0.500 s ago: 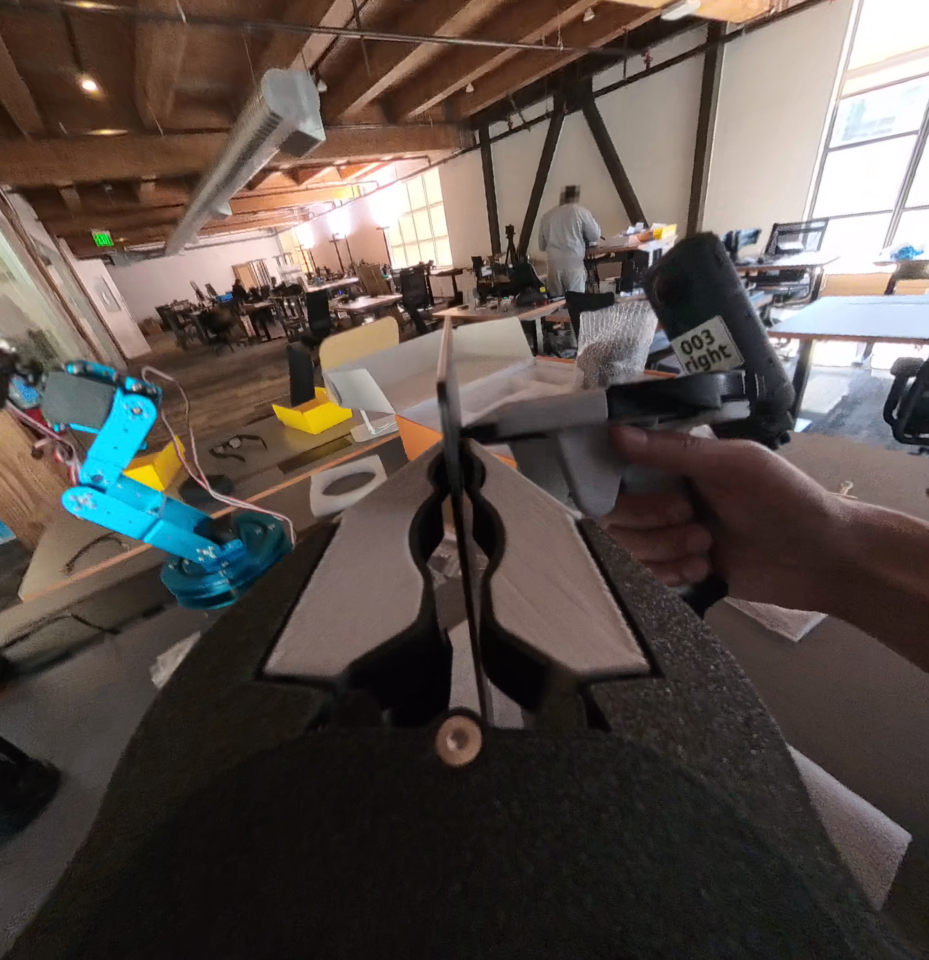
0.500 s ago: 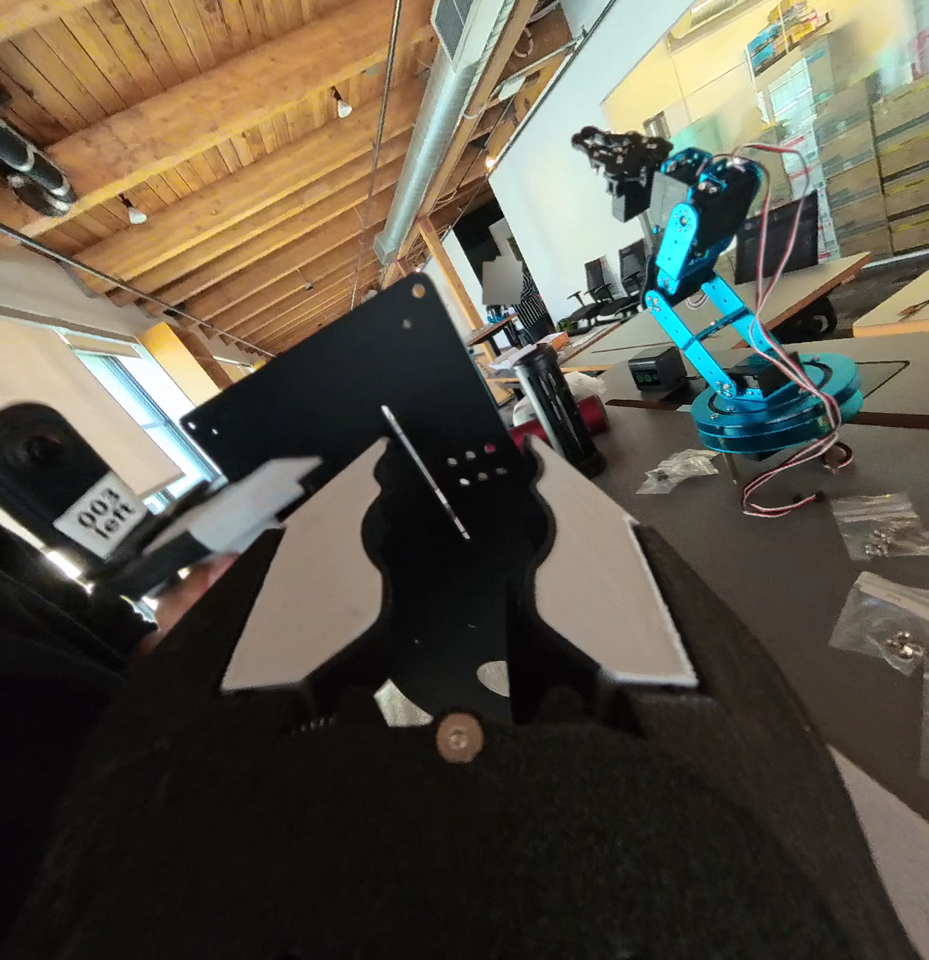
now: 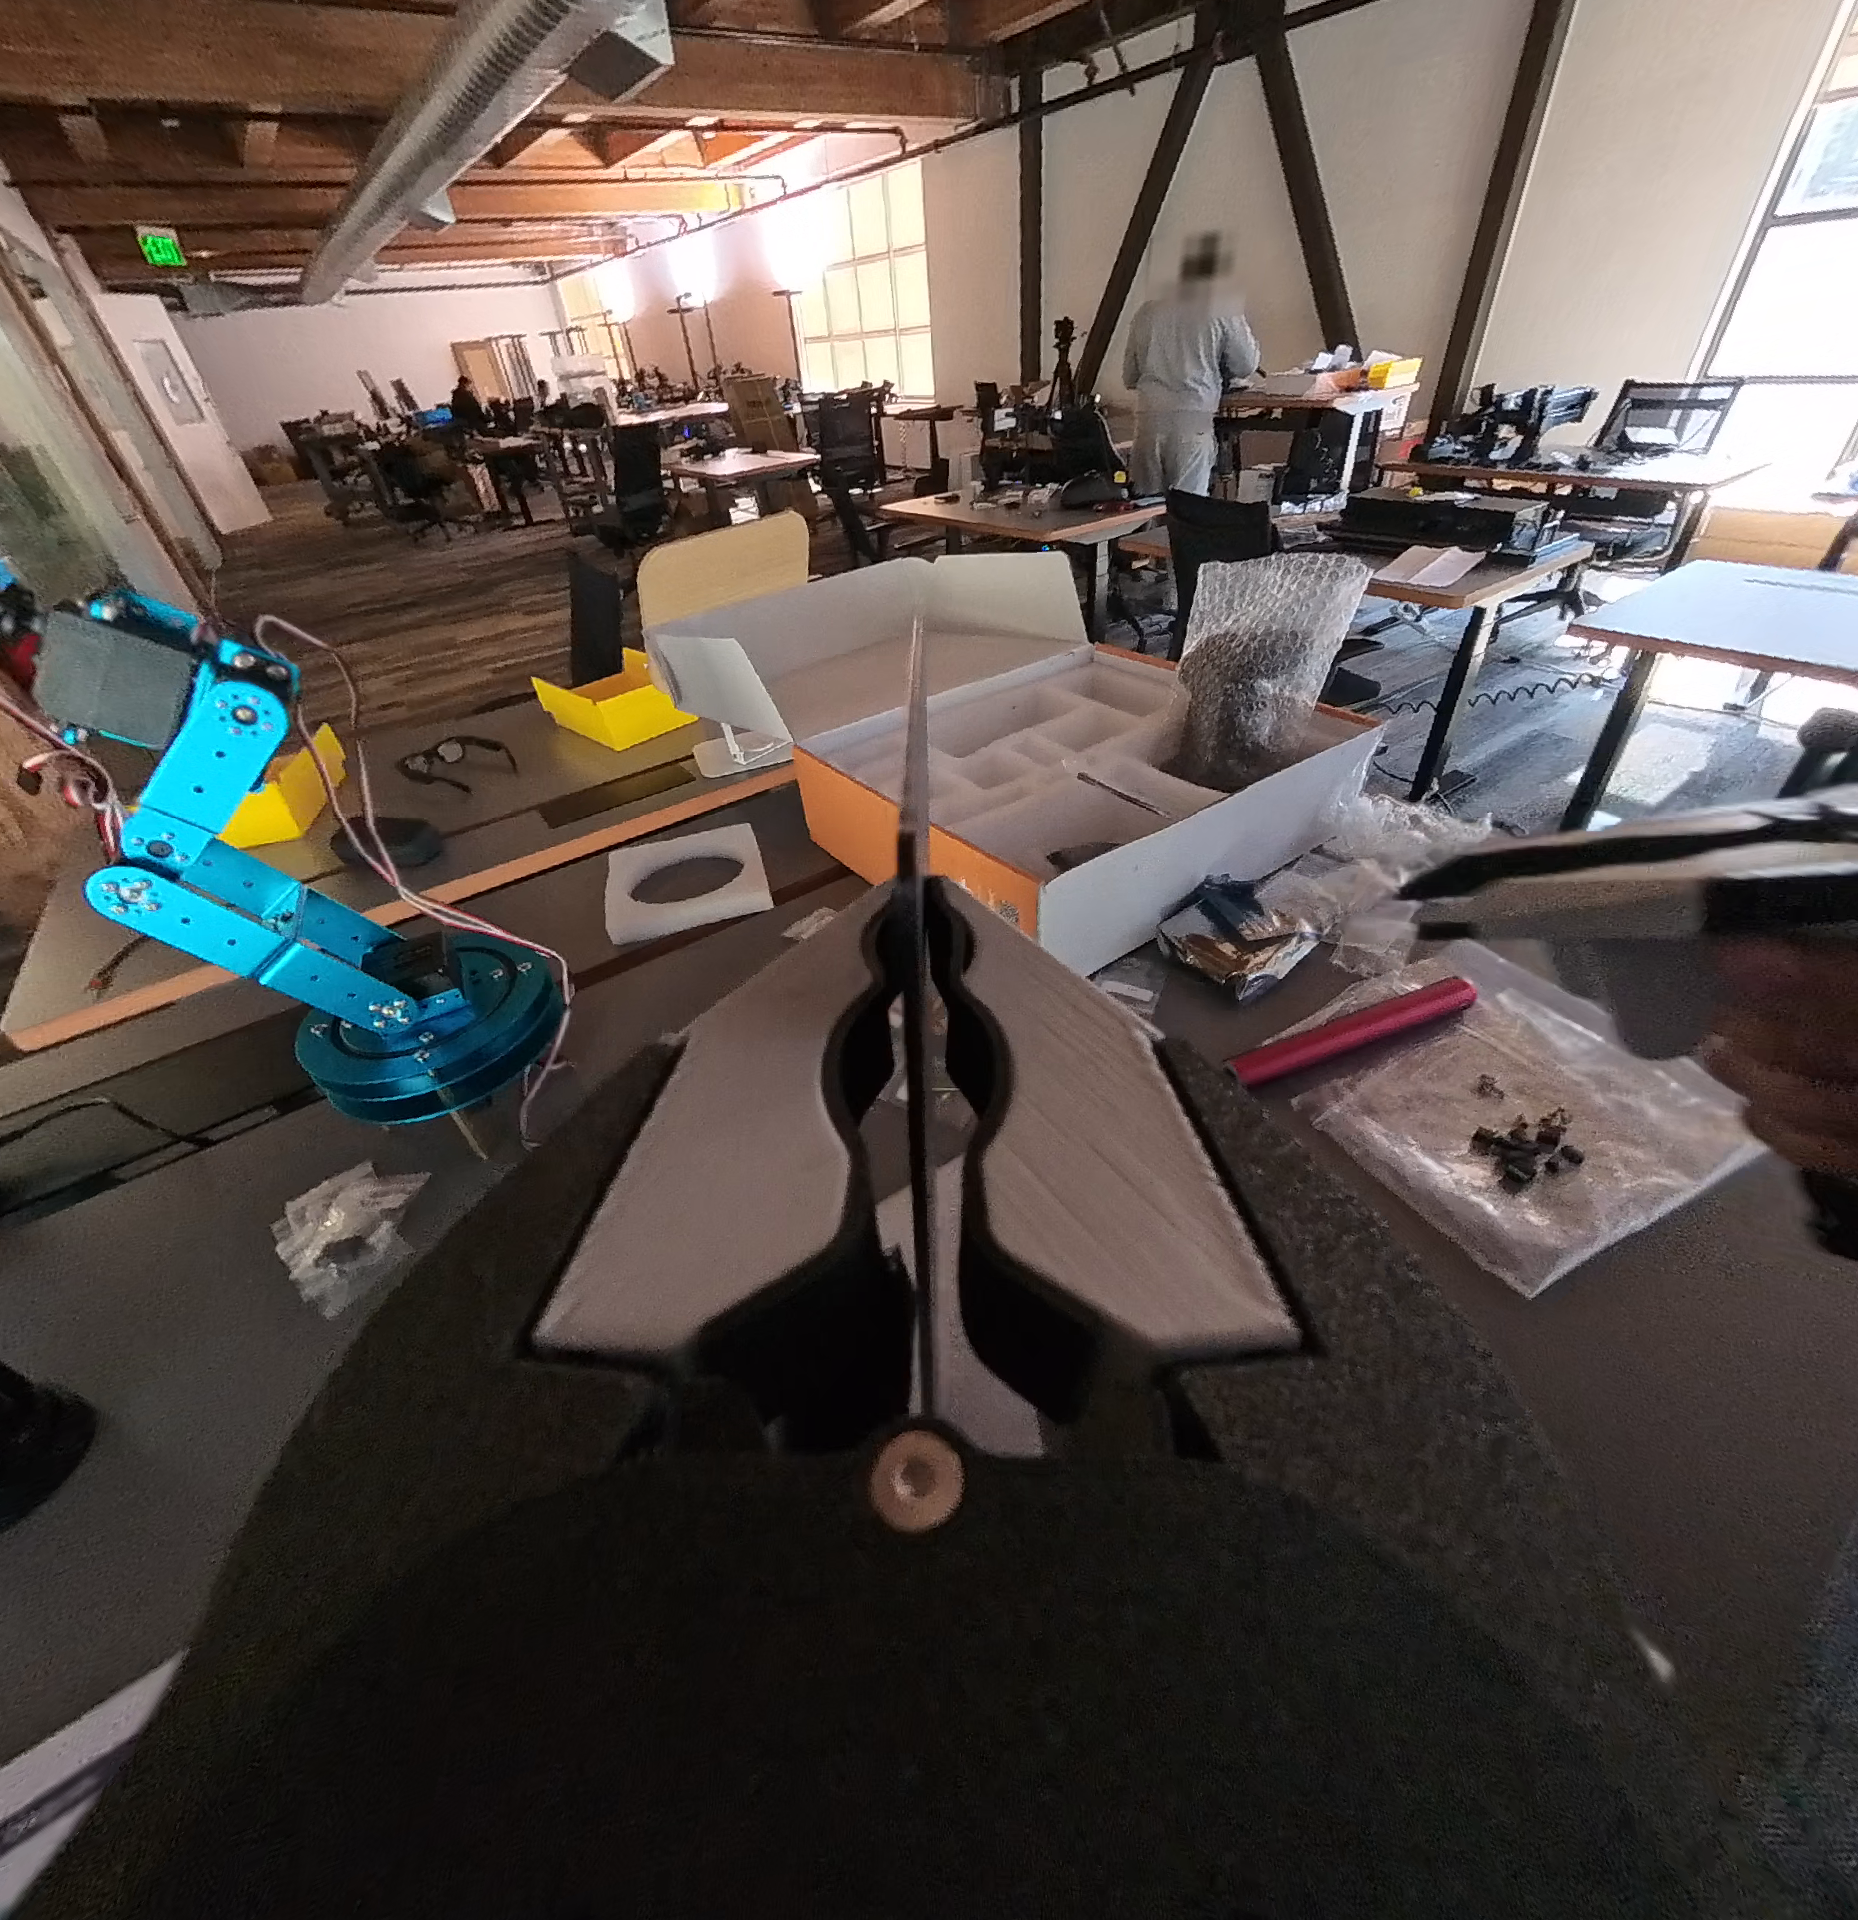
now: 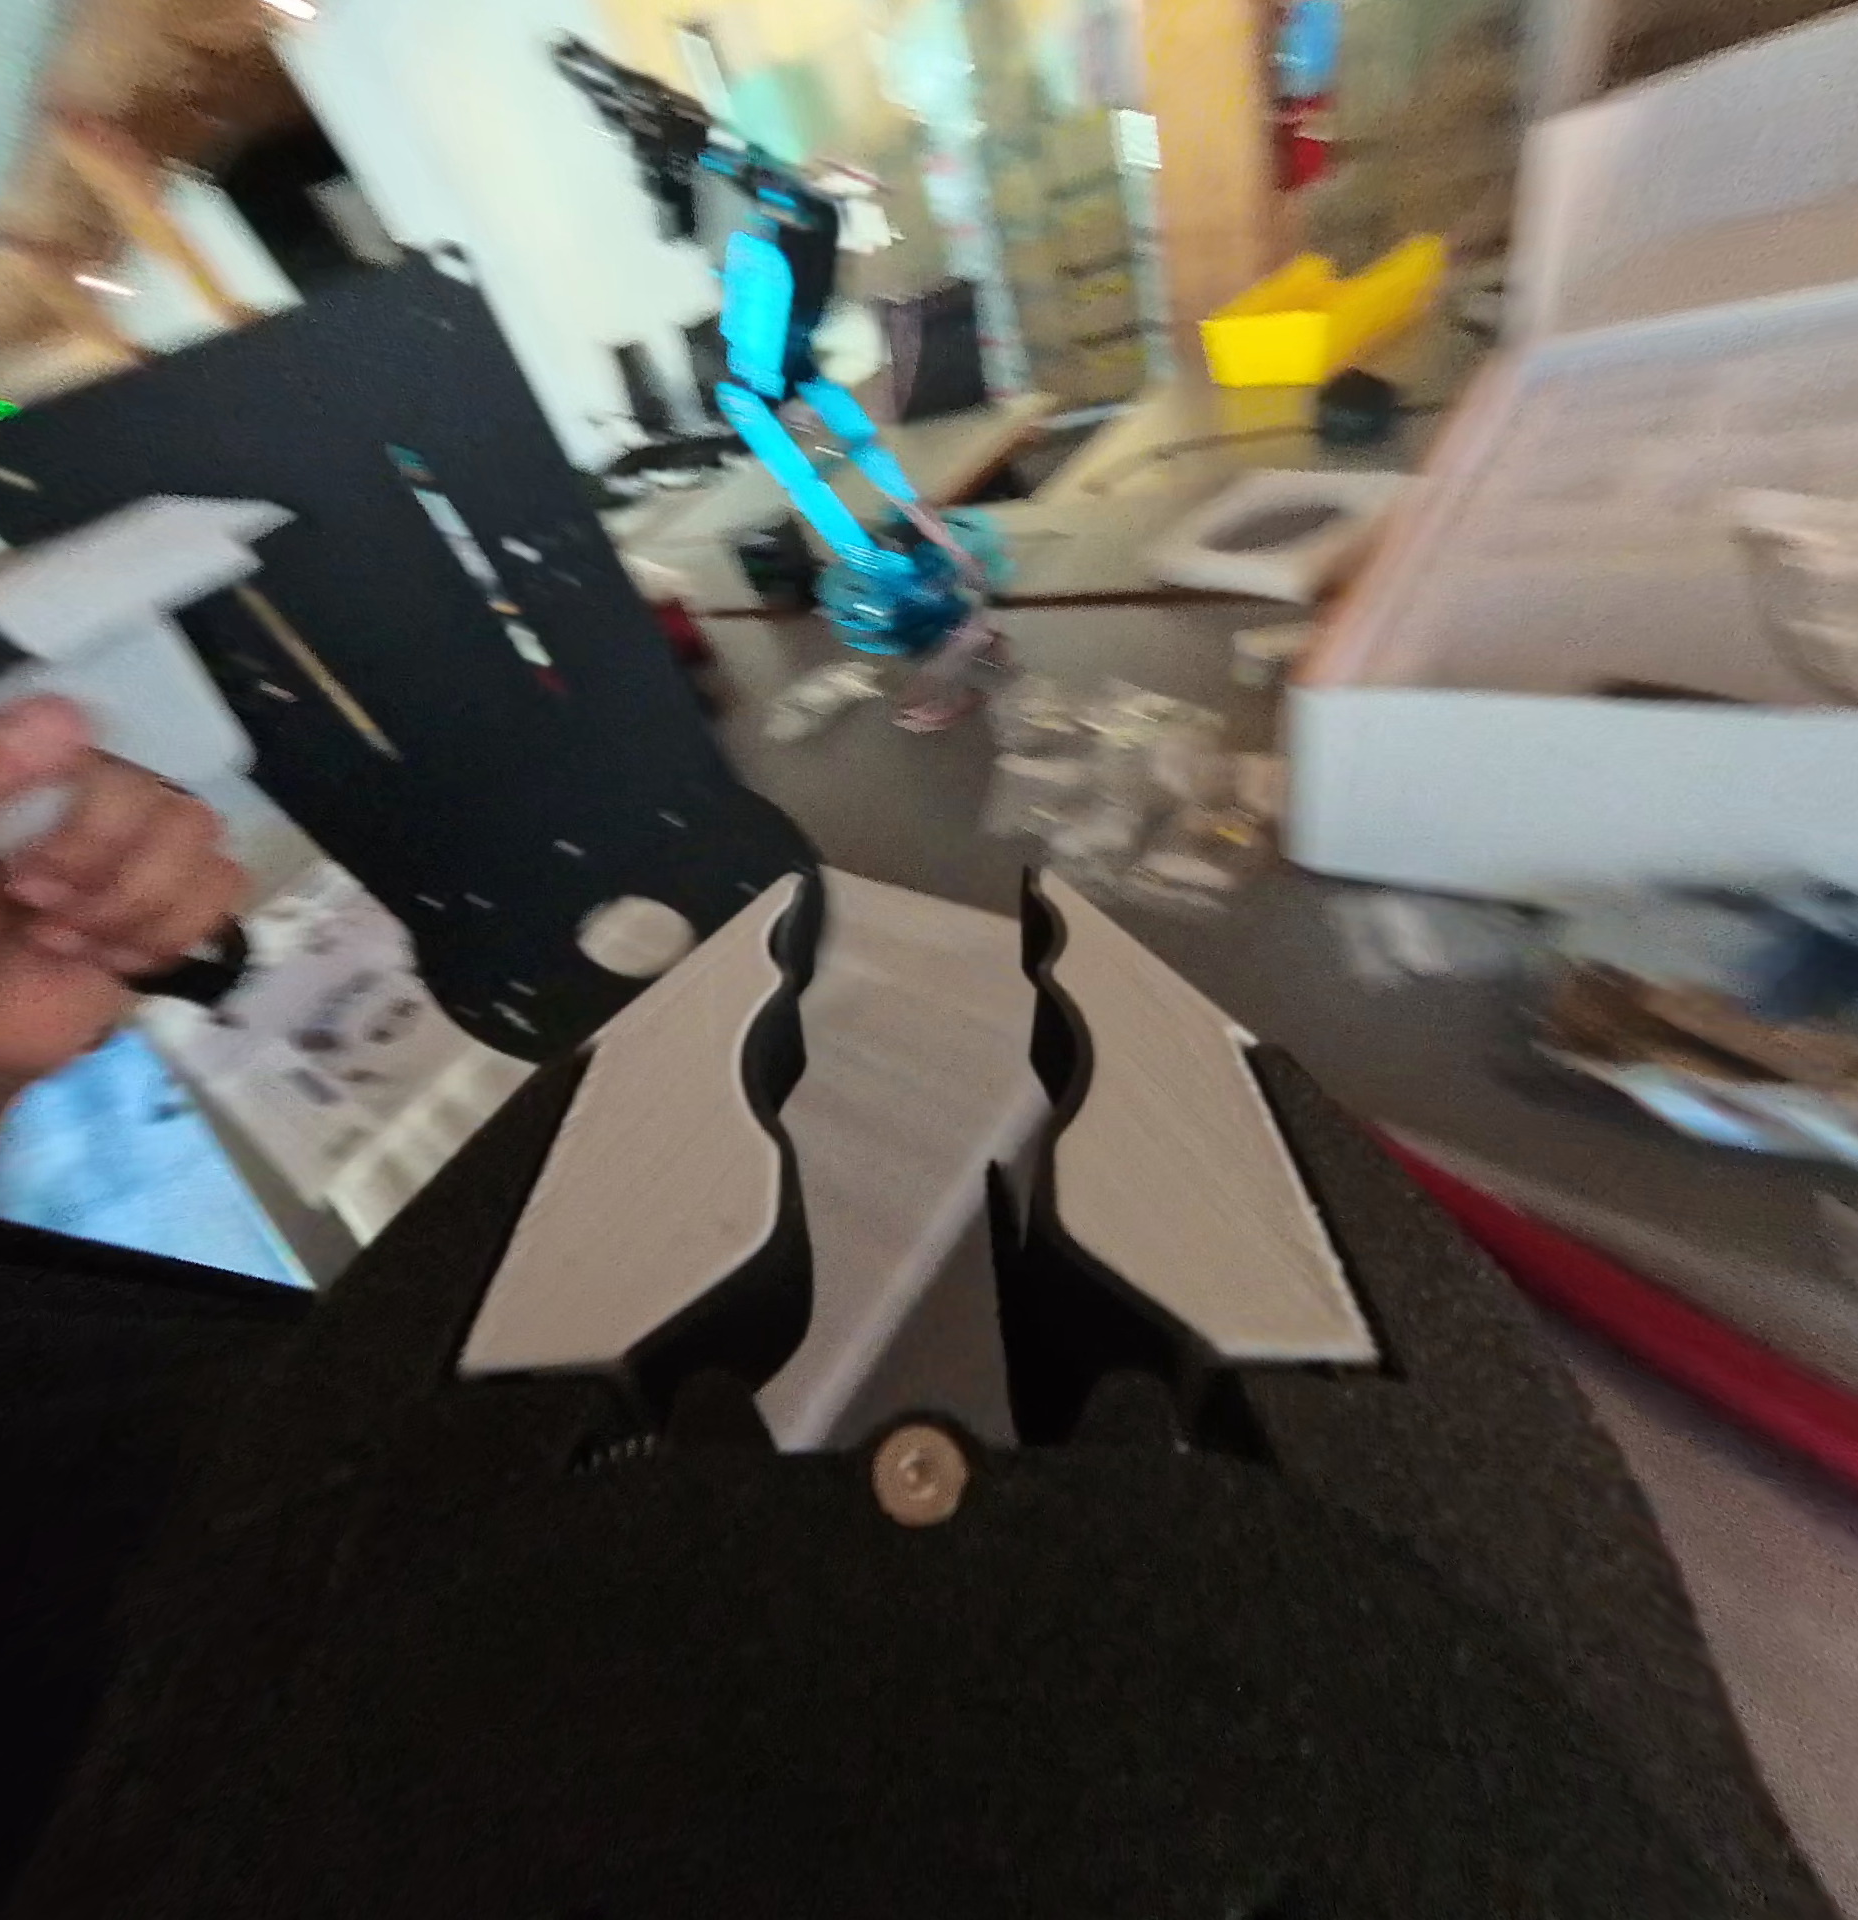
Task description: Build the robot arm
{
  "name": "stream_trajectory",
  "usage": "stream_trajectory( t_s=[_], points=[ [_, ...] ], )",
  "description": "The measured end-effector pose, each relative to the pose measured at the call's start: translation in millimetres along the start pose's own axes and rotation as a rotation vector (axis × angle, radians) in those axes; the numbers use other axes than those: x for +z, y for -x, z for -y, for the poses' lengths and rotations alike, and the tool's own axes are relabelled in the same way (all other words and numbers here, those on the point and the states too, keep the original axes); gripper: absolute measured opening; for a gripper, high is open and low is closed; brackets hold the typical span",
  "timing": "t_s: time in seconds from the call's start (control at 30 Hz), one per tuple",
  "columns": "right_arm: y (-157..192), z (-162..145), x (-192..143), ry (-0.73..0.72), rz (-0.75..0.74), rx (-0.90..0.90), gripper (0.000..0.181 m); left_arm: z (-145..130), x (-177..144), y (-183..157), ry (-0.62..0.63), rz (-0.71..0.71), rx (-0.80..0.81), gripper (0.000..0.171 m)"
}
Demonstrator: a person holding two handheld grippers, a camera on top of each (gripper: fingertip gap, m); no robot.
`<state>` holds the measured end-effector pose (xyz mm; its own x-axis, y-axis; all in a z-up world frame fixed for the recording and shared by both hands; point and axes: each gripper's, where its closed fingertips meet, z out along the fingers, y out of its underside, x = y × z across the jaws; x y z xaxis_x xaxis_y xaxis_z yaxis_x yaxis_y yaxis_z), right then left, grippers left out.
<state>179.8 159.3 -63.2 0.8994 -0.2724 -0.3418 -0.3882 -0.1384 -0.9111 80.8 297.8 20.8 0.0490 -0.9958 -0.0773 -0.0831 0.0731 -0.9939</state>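
Between the left hand-held gripper's (image 3: 917,894) pinching fingers stands a black plate (image 3: 917,790) edge-on; the right hand-held gripper (image 4: 920,914), apparently empty, gapes nearby

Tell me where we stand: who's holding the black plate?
Done: blue arm stands on its base. In hand: left gripper shut on the black plate; right gripper open, empty. Left: screw bag lying on the table.

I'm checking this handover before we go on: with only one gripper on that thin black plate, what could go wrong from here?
The left gripper alone pinches the thin black perforated plate by one edge, so it might pivot or slip.

The open right gripper, blurred in its own view, could clip the white and orange foam-lined box.

A dropped plate might hit the small blue robot arm or the clear bags of small parts.
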Motion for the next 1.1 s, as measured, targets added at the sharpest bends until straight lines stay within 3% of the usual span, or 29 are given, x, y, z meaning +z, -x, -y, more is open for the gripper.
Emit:
stream_trajectory(
  t_s=[0.03,0.1,0.2,0.3,0.37,0.43,0.53,0.6,0.67,0.7,0.77,0.83,0.9,1.03,1.1],
  points=[
    [-14,-5,-20,0.017,-0.056,-0.003,0.041,0,2,-3,0.005,0.005,-0.012,0.000],
    [-5,0,-35,0.012,-0.041,-0.006,0.049,0,6,-13,0.015,0.016,0.001,0.001],
    [47,23,-9,-0.050,0.065,-0.013,0.061,-1,12,-25,0.018,0.060,0.073,0.001],
    [108,59,10,-0.153,0.309,0.231,0.069,-2,16,-36,0.014,0.113,0.152,0.001],
    [130,65,21,-0.148,0.301,0.179,0.074,-3,17,-44,0.001,0.128,0.181,0.000],
    [134,62,29,-0.118,0.209,0.090,0.072,-4,19,-53,-0.012,0.125,0.203,0.000],
    [145,64,24,-0.098,0.270,0.140,0.046,-5,22,-57,-0.027,0.138,0.235,0.000],
    [139,62,23,-0.079,0.219,0.171,0.052,-5,23,-58,-0.041,0.146,0.248,0.000],
    [146,63,15,-0.072,0.244,0.193,0.030,-6,25,-63,-0.048,0.141,0.258,0.000],
    [145,64,11,-0.084,0.234,0.212,0.036,-6,25,-66,-0.047,0.131,0.254,0.000],
    [153,68,3,-0.125,0.265,0.213,0.079,-8,27,-73,-0.053,0.118,0.253,0.000],
    [154,60,6,-0.090,0.219,0.201,0.071,-10,28,-79,-0.059,0.111,0.272,0.000],
    [142,51,12,-0.041,0.075,0.137,0.071,-11,29,-85,-0.060,0.100,0.264,0.000],
    [132,39,18,0.040,-0.084,0.035,0.038,-12,31,-89,-0.071,0.096,0.230,0.000],
    [133,39,19,0.050,-0.101,0.023,0.037,-11,31,-89,-0.088,0.091,0.210,0.001]
  ],
)
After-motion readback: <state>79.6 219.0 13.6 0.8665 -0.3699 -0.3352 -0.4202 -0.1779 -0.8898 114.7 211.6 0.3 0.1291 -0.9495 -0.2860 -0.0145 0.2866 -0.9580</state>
